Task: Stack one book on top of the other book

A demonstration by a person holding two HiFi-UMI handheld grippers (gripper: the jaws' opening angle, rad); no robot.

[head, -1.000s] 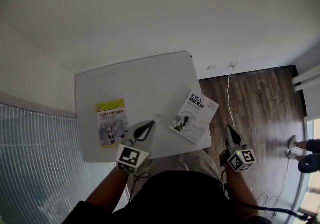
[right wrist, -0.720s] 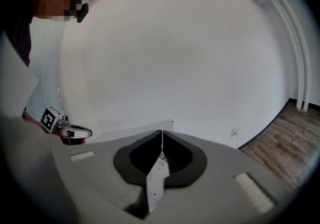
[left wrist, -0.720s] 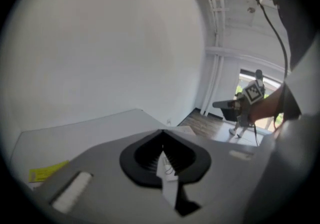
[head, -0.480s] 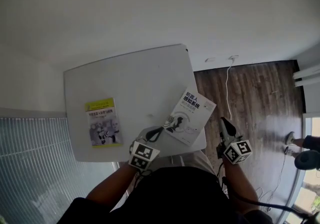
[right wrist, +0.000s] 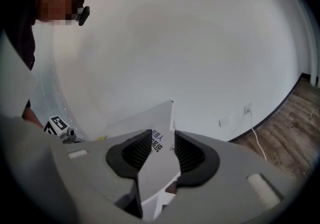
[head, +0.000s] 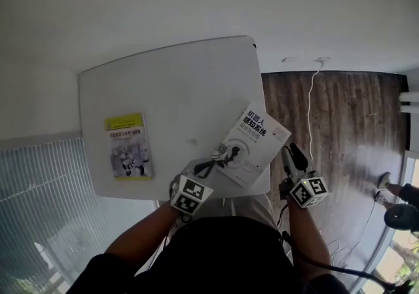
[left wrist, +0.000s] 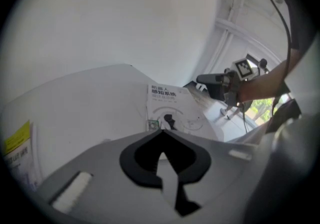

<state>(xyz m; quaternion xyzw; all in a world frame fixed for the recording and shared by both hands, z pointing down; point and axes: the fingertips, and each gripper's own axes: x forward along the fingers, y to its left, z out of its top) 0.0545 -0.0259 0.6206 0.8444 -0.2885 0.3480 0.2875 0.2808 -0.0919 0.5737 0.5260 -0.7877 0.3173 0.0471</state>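
White book [head: 252, 145] edge lies between right gripper [head: 291, 154] jaws, which have just been opening and are not yet clamped; left gripper [head: 211, 165] is closed and empty. Grasp likely next.

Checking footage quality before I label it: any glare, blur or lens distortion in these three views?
Head view: even daylight, a soft glare patch on the wood floor, table edges slightly bowed. Left gripper view: black fisheye corners, window bright at right. Right gripper view: skirting board curves strongly, corners dark.
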